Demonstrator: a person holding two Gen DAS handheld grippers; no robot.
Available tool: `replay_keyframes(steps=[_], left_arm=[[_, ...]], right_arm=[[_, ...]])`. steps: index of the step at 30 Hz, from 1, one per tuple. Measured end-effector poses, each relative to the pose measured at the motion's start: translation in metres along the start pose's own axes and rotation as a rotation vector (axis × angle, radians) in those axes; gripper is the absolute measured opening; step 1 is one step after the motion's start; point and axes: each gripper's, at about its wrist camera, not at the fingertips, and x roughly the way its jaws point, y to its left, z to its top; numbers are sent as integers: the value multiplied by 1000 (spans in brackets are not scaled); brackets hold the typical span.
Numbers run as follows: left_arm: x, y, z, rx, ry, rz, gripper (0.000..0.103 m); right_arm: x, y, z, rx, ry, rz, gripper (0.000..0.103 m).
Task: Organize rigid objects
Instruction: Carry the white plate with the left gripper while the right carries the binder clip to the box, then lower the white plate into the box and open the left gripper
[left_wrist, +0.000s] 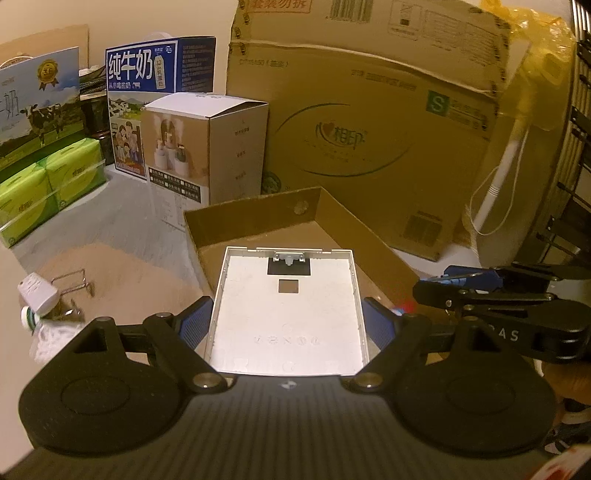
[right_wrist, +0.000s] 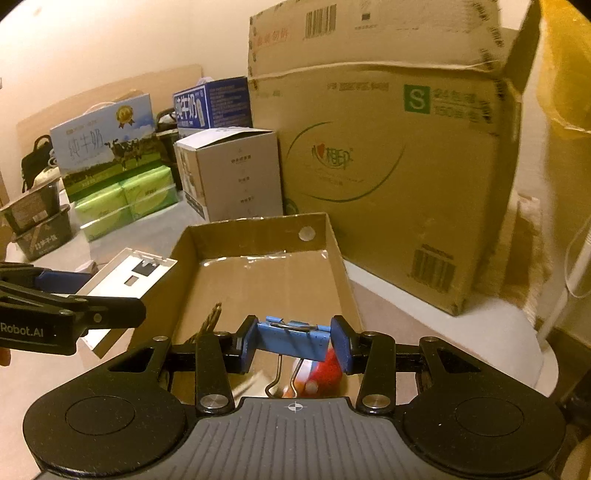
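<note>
My left gripper (left_wrist: 288, 326) is shut on a flat white plastic panel (left_wrist: 288, 314) and holds it over the near left rim of a shallow open cardboard box (left_wrist: 255, 210). The panel also shows in the right wrist view (right_wrist: 129, 273), with the left gripper (right_wrist: 66, 295) at the left edge. My right gripper (right_wrist: 293, 343) is shut on a blue binder clip (right_wrist: 291, 339) above the near end of the box (right_wrist: 258, 229). A red and white object (right_wrist: 325, 373) lies below the clip. The right gripper also shows in the left wrist view (left_wrist: 461, 282).
A big cardboard carton (left_wrist: 369, 110) stands behind the box, with a white product box (left_wrist: 207, 144), milk cartons (left_wrist: 159, 70) and green tissue packs (left_wrist: 48, 181) to the left. A white charger (left_wrist: 37, 293) and a bottle lie at the left. A white pole (left_wrist: 498, 177) stands at the right.
</note>
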Motion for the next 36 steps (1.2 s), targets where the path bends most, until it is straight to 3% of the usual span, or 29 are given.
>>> replay_keyframes(steps=[8,18,36], left_arm=[[40,9,18,-6,3,16,84],[75,14,29,-3,22,17,85],[32,44,0,-31,-11,92,87]], right_arm=[[39,-14,19,-28,34,23,43],[67,-23,20,-18,70,20,43],[62,-20,23,12,65,36,43]])
